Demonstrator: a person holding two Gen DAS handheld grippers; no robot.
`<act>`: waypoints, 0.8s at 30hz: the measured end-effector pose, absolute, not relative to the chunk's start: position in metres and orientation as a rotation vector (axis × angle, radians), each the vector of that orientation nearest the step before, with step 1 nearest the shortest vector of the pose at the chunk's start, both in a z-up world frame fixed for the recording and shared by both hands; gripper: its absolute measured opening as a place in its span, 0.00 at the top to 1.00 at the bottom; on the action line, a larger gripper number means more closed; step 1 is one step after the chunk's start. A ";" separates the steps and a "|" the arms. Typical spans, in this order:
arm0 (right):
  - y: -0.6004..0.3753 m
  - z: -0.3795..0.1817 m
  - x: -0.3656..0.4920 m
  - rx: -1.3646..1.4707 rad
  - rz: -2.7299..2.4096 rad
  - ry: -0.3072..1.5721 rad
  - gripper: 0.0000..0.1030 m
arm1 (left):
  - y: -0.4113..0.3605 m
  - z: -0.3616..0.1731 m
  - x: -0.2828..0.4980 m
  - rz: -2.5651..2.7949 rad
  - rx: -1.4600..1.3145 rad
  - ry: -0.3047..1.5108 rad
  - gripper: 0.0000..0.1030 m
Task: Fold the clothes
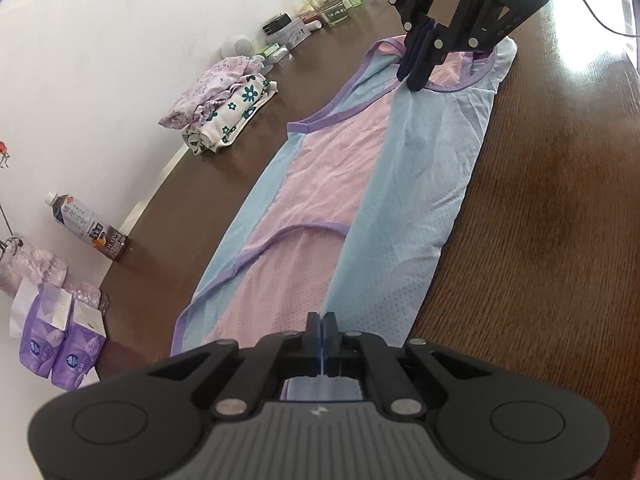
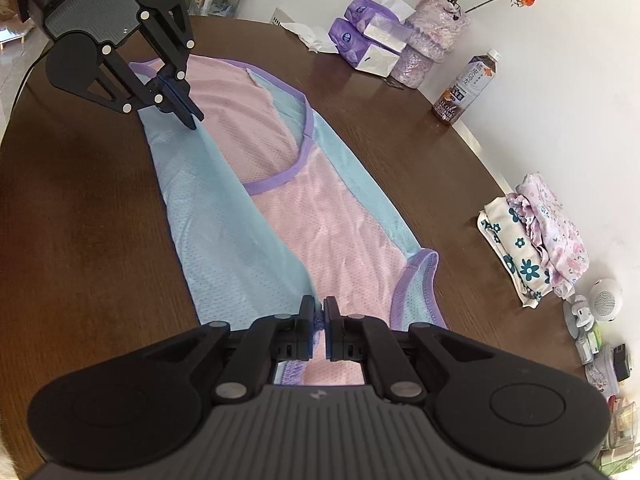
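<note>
Folding blue side panel over the vest (image 1: 320, 184), centre frame; both tools, left tool (image 1: 322, 322) and right tool (image 2: 319, 312), clamped on its edge; next I lay it flat.

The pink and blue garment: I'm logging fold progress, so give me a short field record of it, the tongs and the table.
garment: pink and blue mesh vest with purple trim, lying flat and lengthwise
fold state: one blue side panel folded over the pink middle
left tongs: shut on the garment edge at one end
right tongs: shut on the purple trim at the other end
surface: dark wooden table
done pile: folded floral clothes near the wall
other items: tea bottle, tissue packs, vase of flowers
</note>
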State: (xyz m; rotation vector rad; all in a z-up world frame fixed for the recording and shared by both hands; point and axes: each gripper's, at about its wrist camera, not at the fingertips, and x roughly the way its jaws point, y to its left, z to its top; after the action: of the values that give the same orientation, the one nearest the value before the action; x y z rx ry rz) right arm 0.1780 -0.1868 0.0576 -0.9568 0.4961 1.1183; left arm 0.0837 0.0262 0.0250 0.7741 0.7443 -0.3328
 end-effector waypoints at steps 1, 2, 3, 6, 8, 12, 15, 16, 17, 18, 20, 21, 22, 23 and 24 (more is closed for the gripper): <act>-0.185 0.056 0.181 -0.954 1.120 0.496 0.96 | 0.027 0.023 0.087 -0.332 0.768 0.751 1.00; -0.184 0.054 0.184 -0.951 1.121 0.495 0.96 | 0.029 0.022 0.090 -0.331 0.760 0.758 1.00; -0.183 0.052 0.186 -0.948 1.123 0.496 0.96 | 0.031 0.021 0.093 -0.329 0.749 0.765 1.00; -0.179 0.047 0.193 -0.937 1.132 0.501 0.96 | 0.035 0.019 0.098 -0.325 0.718 0.780 0.99; -0.179 0.043 0.197 -0.921 1.137 0.510 0.96 | 0.037 0.019 0.100 -0.325 0.691 0.792 0.99; -0.180 0.034 0.204 -0.897 1.138 0.531 0.96 | 0.041 0.018 0.103 -0.315 0.654 0.798 0.98; -0.180 0.029 0.208 -0.875 1.136 0.548 0.96 | 0.045 0.020 0.106 -0.302 0.601 0.804 0.93; -0.181 0.027 0.209 -0.870 1.130 0.554 0.96 | 0.047 0.020 0.107 -0.296 0.584 0.807 0.92; -0.181 0.024 0.210 -0.865 1.124 0.560 0.95 | 0.049 0.020 0.107 -0.292 0.568 0.809 0.92; -0.183 0.023 0.211 -0.854 1.121 0.565 0.95 | 0.051 0.021 0.107 -0.288 0.550 0.812 0.92; -0.187 0.022 0.214 -0.815 1.118 0.573 0.94 | 0.056 0.023 0.108 -0.279 0.505 0.819 0.90; -0.188 0.023 0.215 -0.795 1.111 0.578 0.94 | 0.060 0.024 0.107 -0.270 0.479 0.822 0.89; -0.191 0.023 0.215 -0.779 1.104 0.580 0.93 | 0.064 0.025 0.106 -0.257 0.455 0.823 0.84; -0.193 0.023 0.215 -0.763 1.097 0.583 0.92 | 0.068 0.026 0.104 -0.238 0.434 0.824 0.77; -0.196 0.023 0.216 -0.745 1.090 0.587 0.92 | 0.073 0.028 0.102 -0.220 0.413 0.824 0.73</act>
State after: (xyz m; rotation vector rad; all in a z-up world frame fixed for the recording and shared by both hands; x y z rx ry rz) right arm 0.2158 -0.1957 0.0231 -0.7448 0.5873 1.0903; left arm 0.1024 0.0731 0.0276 0.4132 0.8237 -0.2199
